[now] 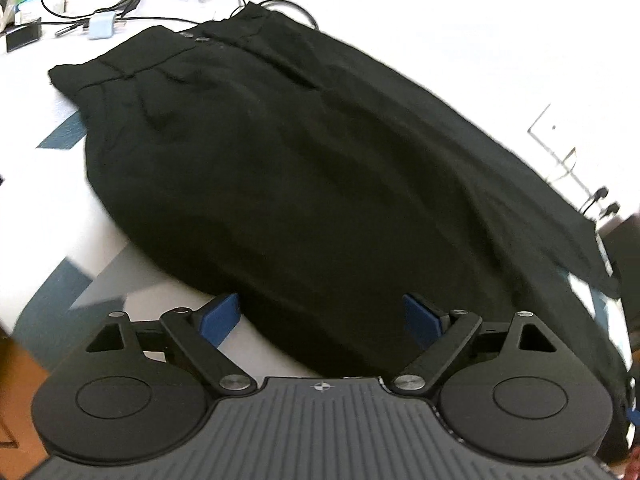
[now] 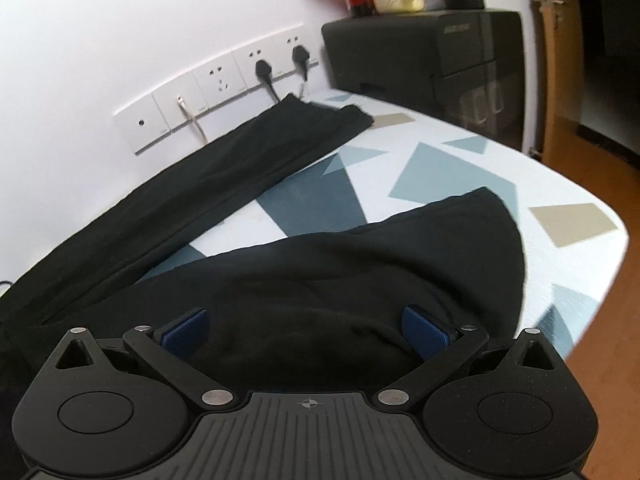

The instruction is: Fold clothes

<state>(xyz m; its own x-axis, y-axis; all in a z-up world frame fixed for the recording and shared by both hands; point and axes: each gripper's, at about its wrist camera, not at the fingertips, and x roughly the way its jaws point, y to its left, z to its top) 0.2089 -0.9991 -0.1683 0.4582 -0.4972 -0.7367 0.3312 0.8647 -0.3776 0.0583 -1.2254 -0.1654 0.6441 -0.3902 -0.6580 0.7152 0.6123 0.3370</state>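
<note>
Black trousers (image 1: 288, 168) lie spread on a white table with blue and tan shapes, waistband and buttons at the far end. My left gripper (image 1: 322, 318) is open, its blue pads either side of the near edge of the cloth, just above it. In the right wrist view one trouser leg (image 2: 224, 164) runs along the wall and the other leg (image 2: 360, 272) lies bunched near me. My right gripper (image 2: 306, 332) is open over that bunched leg, with nothing between the pads.
Black cables and a light blue charger (image 1: 102, 28) lie past the waistband. Wall sockets (image 2: 224, 80) with two black plugs sit behind the far leg. A black appliance (image 2: 424, 44) with a mug on top stands at the table's far end. The table edge (image 2: 600, 272) curves at right.
</note>
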